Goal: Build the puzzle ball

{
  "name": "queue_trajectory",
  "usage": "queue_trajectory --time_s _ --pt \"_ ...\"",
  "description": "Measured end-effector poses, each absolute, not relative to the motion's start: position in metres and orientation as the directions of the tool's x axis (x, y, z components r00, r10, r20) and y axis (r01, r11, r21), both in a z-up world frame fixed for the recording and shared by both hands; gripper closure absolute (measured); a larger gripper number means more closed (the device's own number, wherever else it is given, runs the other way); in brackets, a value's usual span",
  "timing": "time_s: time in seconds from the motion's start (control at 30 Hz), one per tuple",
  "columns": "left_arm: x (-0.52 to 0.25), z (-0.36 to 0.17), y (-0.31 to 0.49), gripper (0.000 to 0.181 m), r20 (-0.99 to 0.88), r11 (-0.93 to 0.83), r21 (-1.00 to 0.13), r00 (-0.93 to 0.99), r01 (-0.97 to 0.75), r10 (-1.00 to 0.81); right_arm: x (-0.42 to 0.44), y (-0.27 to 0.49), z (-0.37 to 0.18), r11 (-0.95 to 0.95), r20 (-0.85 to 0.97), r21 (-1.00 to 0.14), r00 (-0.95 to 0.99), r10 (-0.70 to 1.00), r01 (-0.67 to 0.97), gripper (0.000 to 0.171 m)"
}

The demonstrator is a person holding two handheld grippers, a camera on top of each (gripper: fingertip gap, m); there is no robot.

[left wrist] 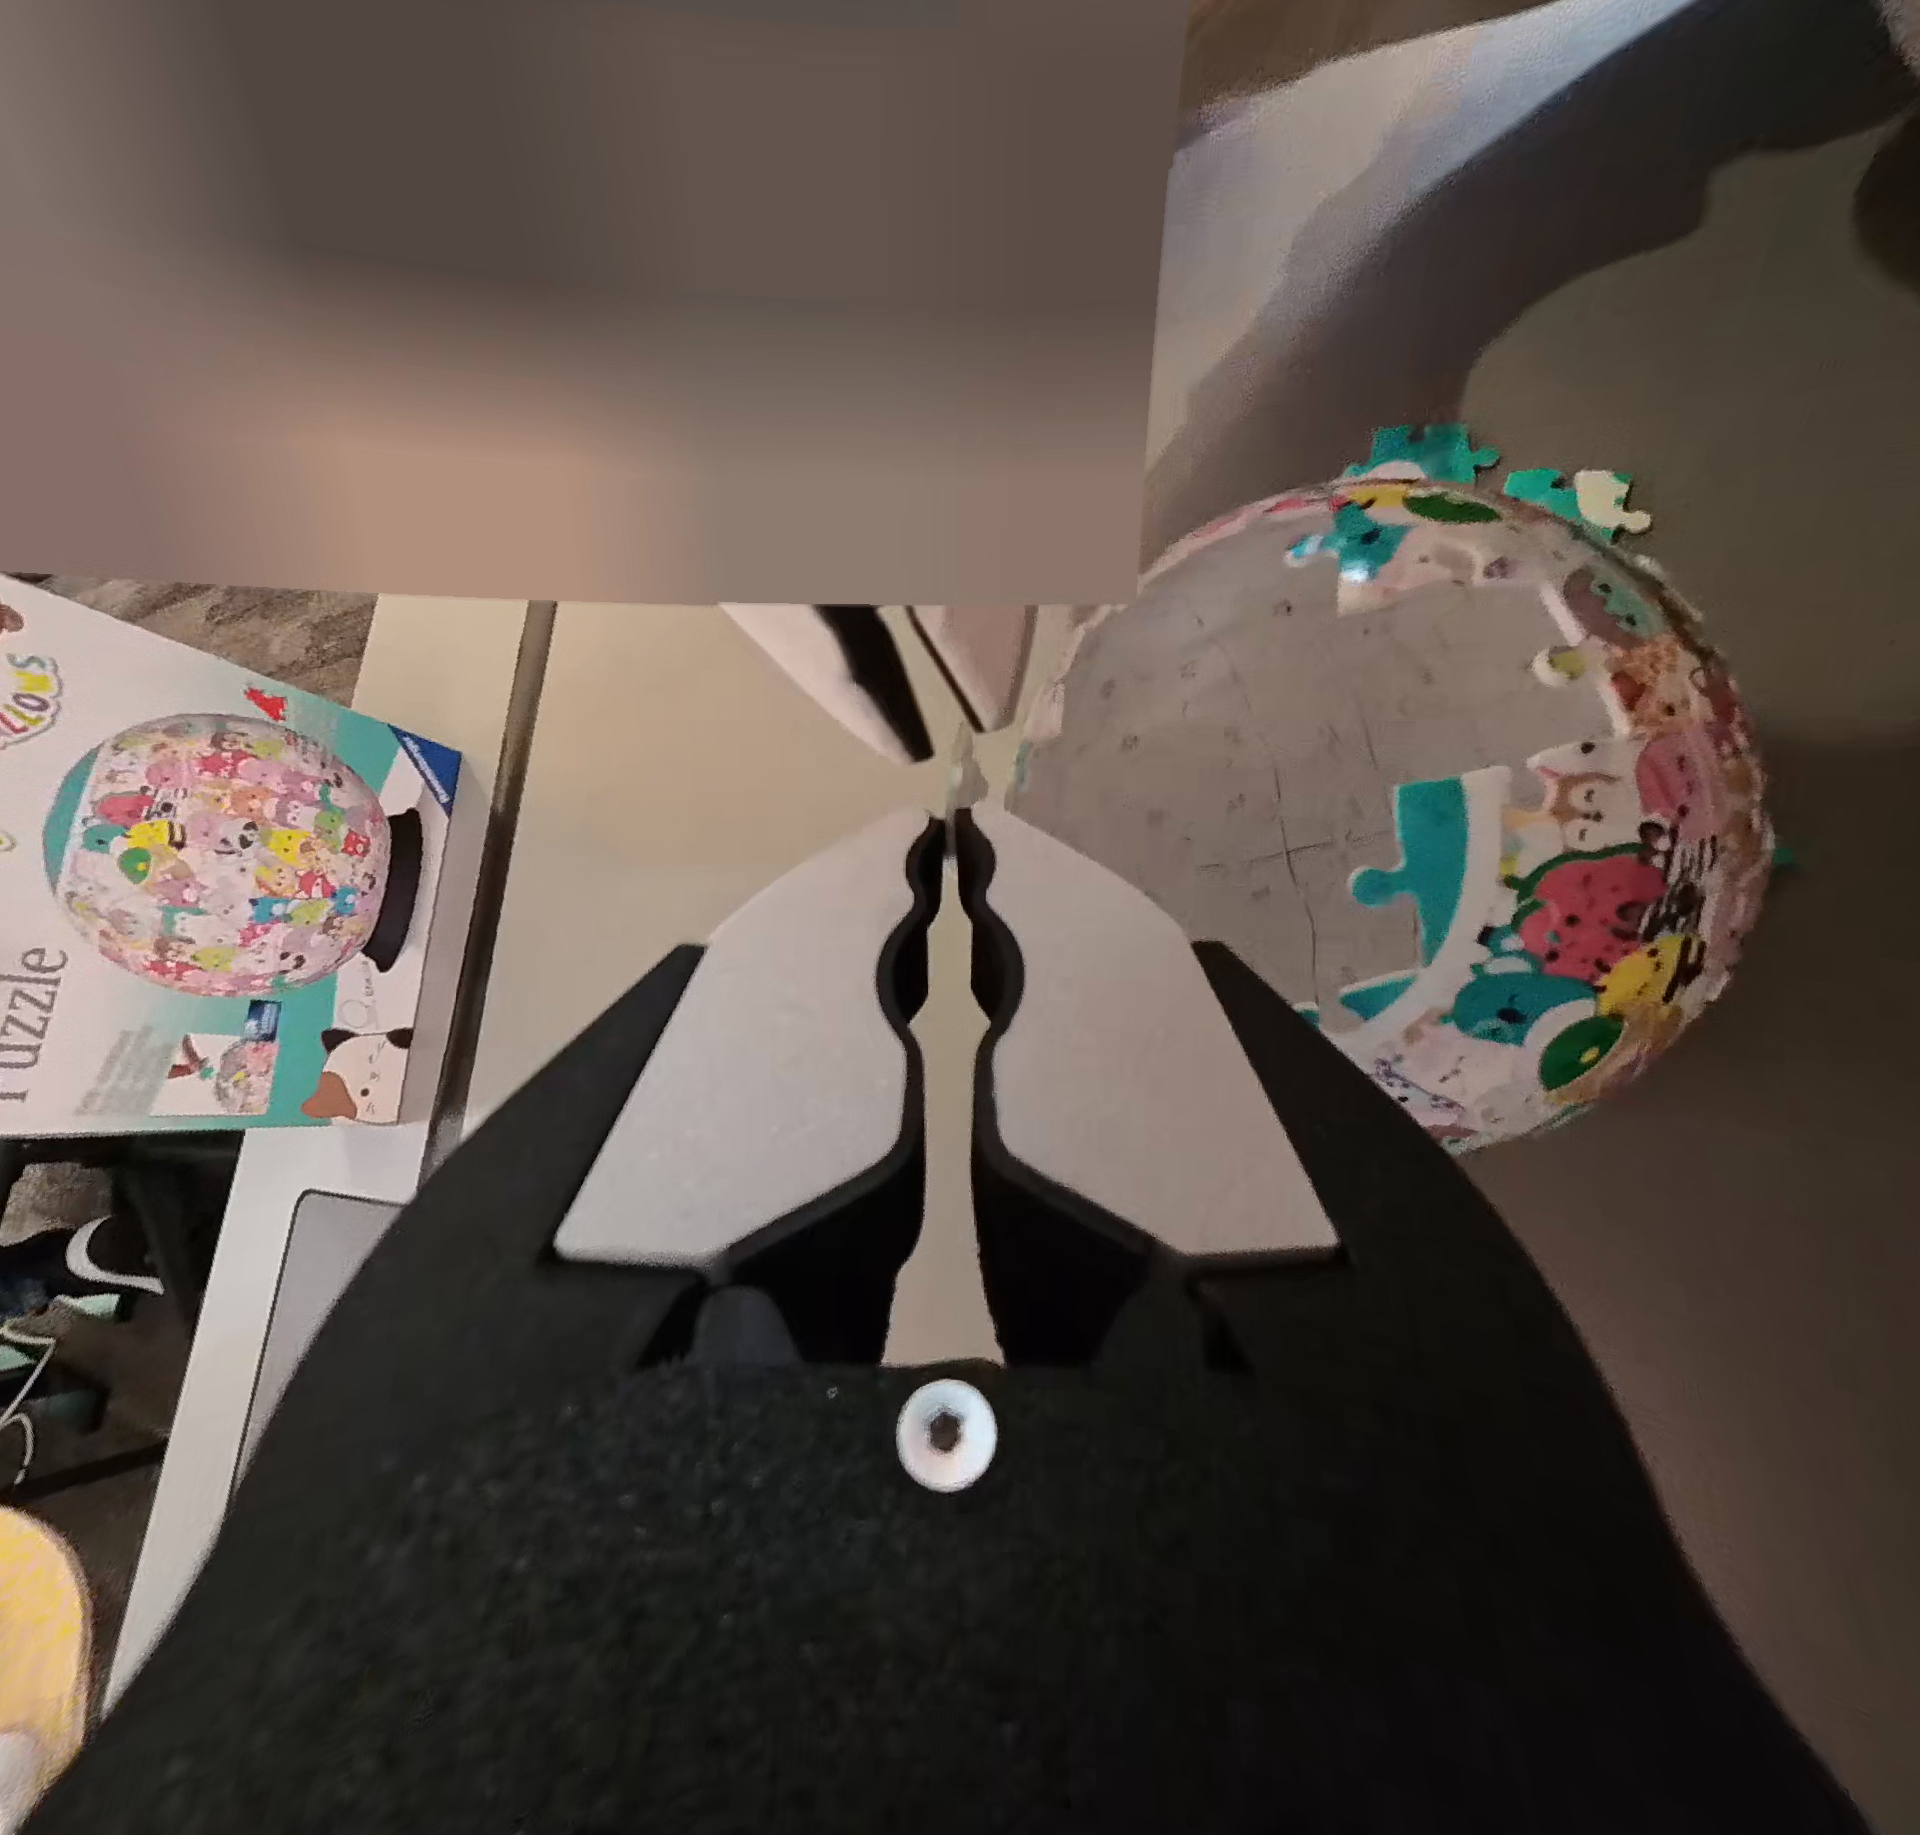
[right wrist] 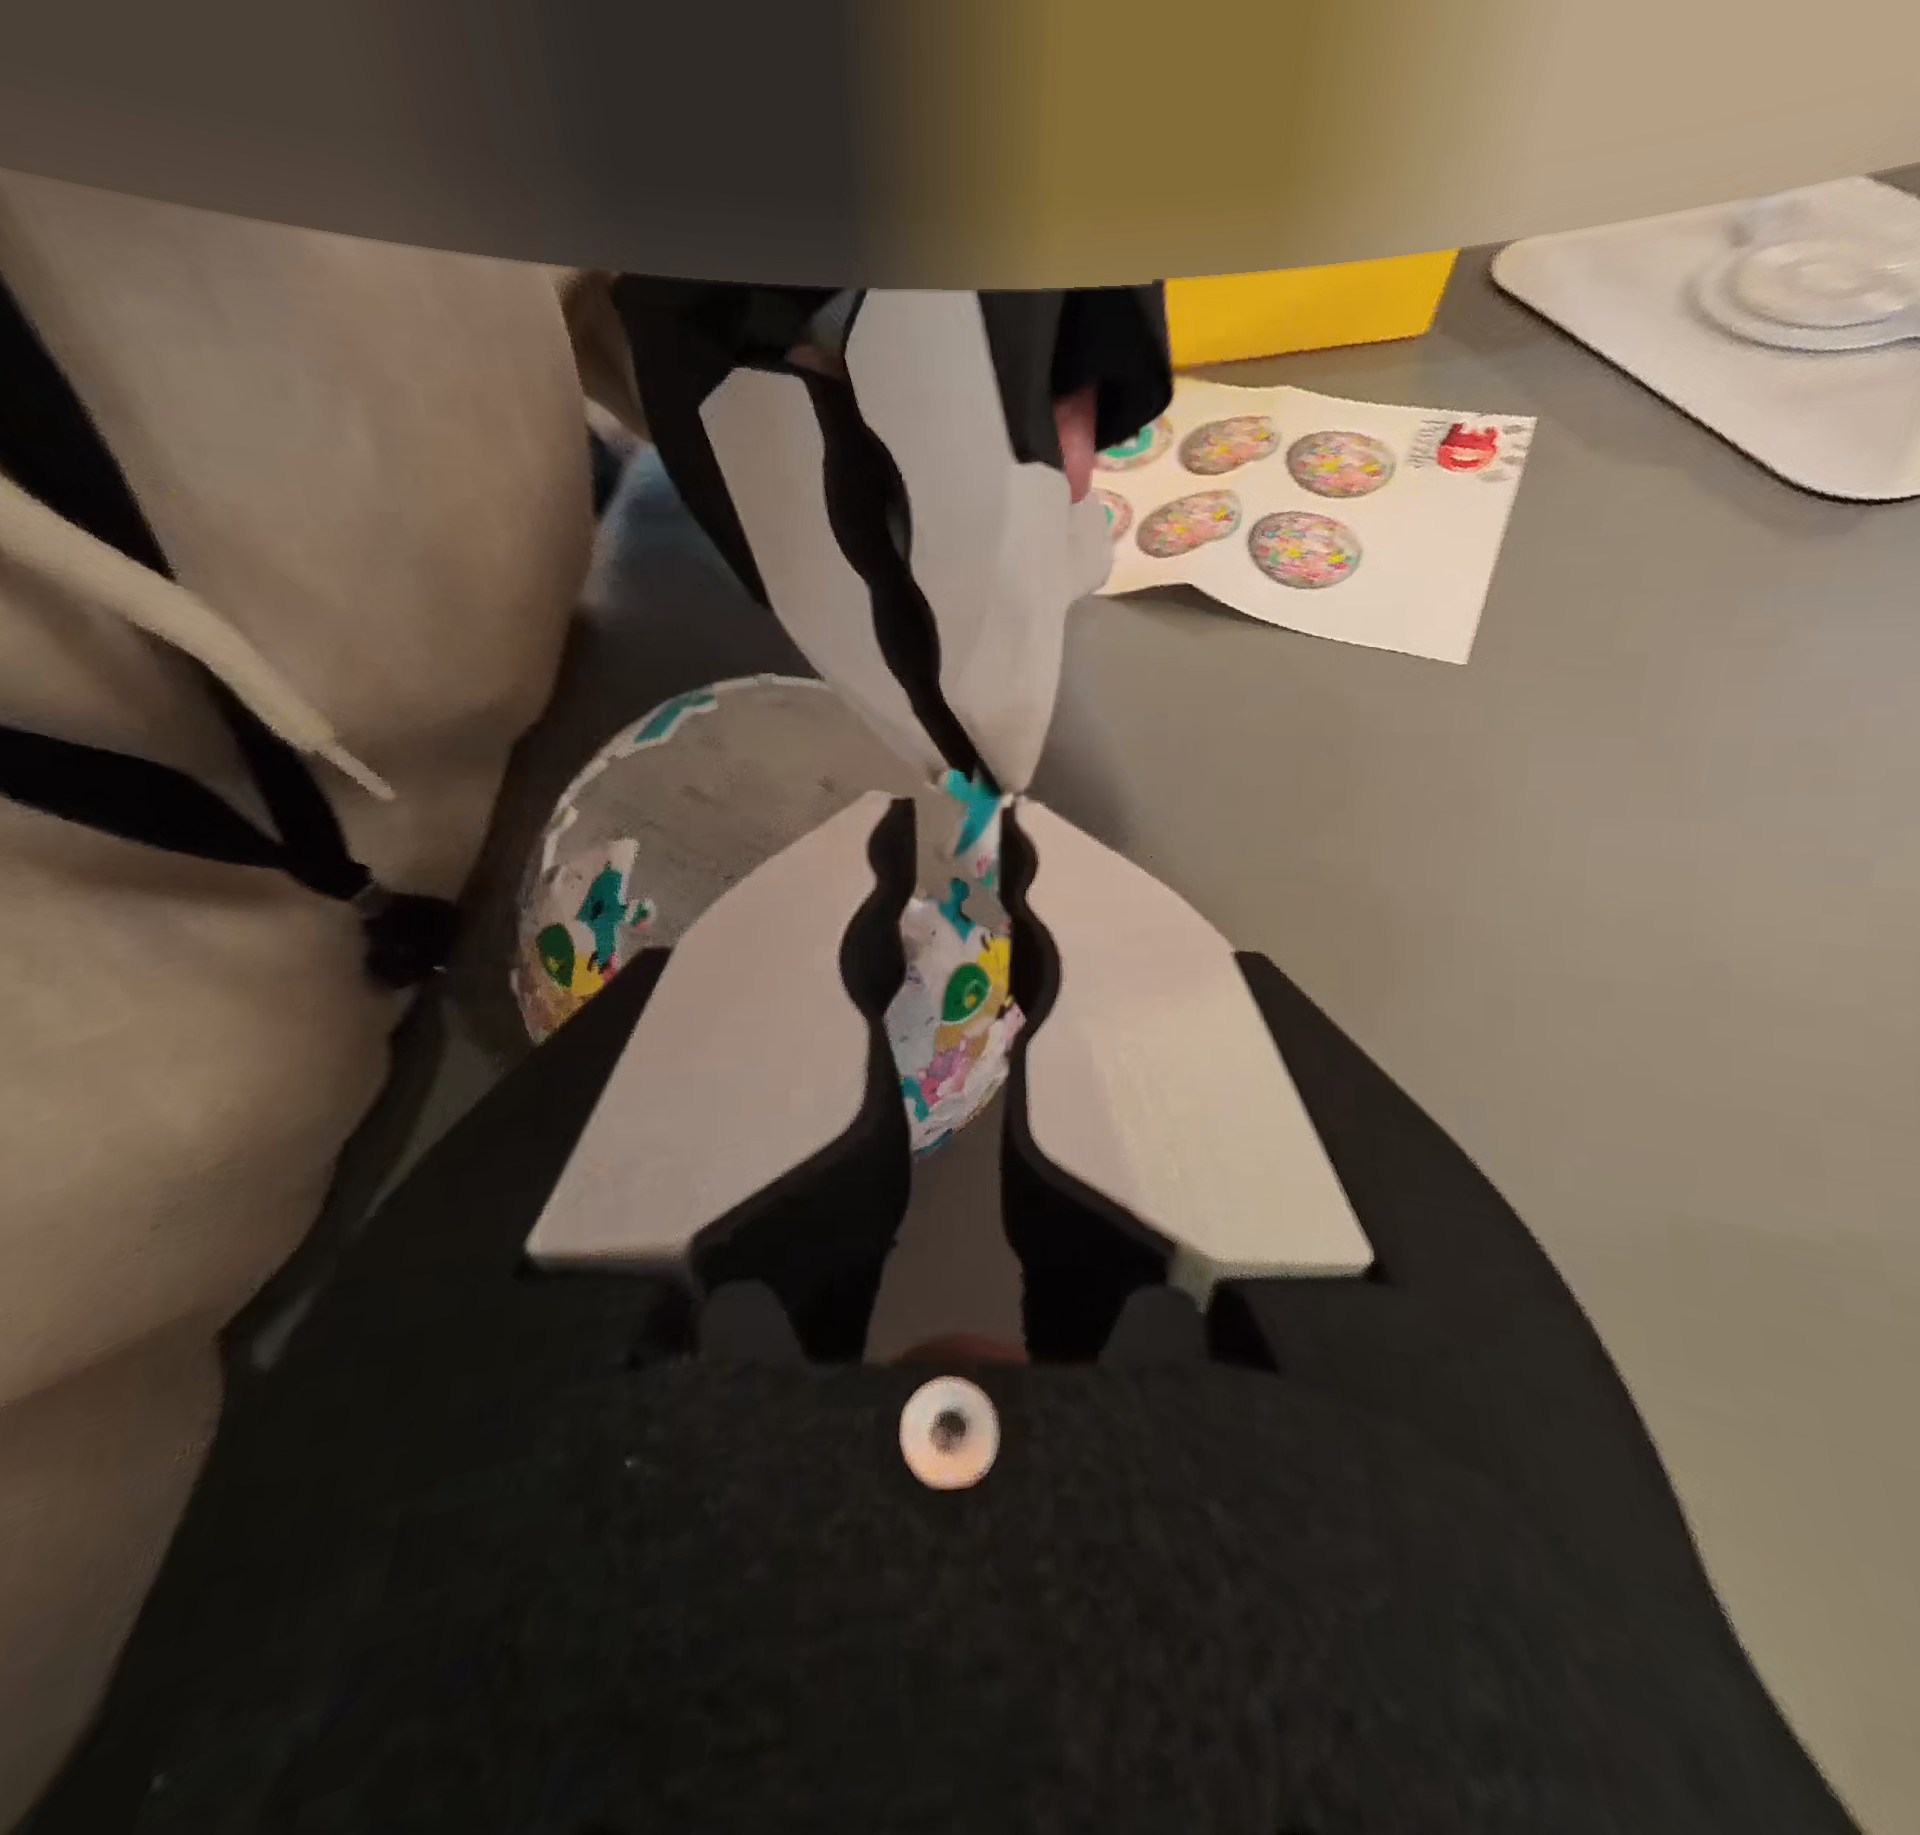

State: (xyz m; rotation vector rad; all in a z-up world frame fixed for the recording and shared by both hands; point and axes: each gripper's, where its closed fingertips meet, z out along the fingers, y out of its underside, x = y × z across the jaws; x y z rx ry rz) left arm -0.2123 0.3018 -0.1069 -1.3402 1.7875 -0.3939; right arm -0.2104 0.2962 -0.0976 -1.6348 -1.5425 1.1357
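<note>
Grey matte worktop (right wrist: pixel 1558 850) carries the work; it runs beyond and to the right of the right jaws. The part-built puzzle ball (left wrist: pixel 1403 809), a hollow sphere with a colourful printed outside and a grey inside, lies just right of the left jaws and directly behind and below the right jaws. Its open side faces the left wrist camera; loose teal pieces (left wrist: pixel 1558 486) lie beyond it. A printed puzzle box (left wrist: pixel 239 871) lies well left of the left jaws, and a white instruction sheet (right wrist: pixel 1330 528) beyond the right jaws.

The left gripper (left wrist: pixel 951 824) and right gripper (right wrist: pixel 961 798) meet tip to tip, both jaws narrow, nipping one small teal-and-white puzzle piece (right wrist: pixel 977 809). The piece's long axis seems to run along the right jaws, towards that camera; its printed face is partly hidden.

Judged step: handover or regrip of the piece. Recommended: one gripper keeps firm hold until the other is secure, gripping by the edge with tabs exposed, printed face outward, before offering it to the ball's open rim.
</note>
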Motion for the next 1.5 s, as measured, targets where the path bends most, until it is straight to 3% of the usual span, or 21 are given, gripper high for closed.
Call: queue_trajectory --time_s 0.3,0.47,0.57,0.63,0.8,1.07,1.5 --pt "-0.211 -0.104 0.298 0.180 -0.410 0.336 -0.685 -0.039 -0.647 -0.911 -0.217 0.295 -0.097 0.062 0.161 -0.771 0.099 0.982 0.634 0.167" --pt "-0.216 -0.096 0.294 0.179 -0.338 0.280 -0.750 -0.017 -0.599 -0.941 -0.218 0.295 -0.093 0.149 0.323 -0.690 0.117 0.939 0.708 0.169" --pt "-0.229 -0.077 0.296 0.172 -0.164 0.143 -0.859 0.000 -0.492 -0.987 -0.216 0.294 -0.092 0.179 0.388 -0.671 0.135 0.911 0.720 0.169" --pt "-0.238 -0.064 0.312 0.179 -0.024 -0.001 -0.907 0.053 -0.422 -0.998 -0.217 0.291 -0.089 0.199 0.417 -0.655 0.130 0.899 0.729 0.169" --pt "-0.238 -0.074 0.336 0.181 0.267 -0.260 -0.872 0.041 -0.415 -0.963 -0.218 0.299 -0.088 0.310 0.566 -0.534 0.060 0.822 0.786 0.169" --pt "-0.217 -0.114 0.329 0.181 0.337 -0.262 -0.792 -0.037 -0.551 -0.941 -0.219 0.296 -0.103 0.346 0.552 -0.482 -0.028 0.834 0.805 0.169" --pt "-0.215 -0.110 0.317 0.179 0.404 -0.300 -0.806 -0.103 -0.511 -0.909 -0.219 0.294 -0.102 0.410 0.606 -0.464 -0.056 0.793 0.785 0.169"
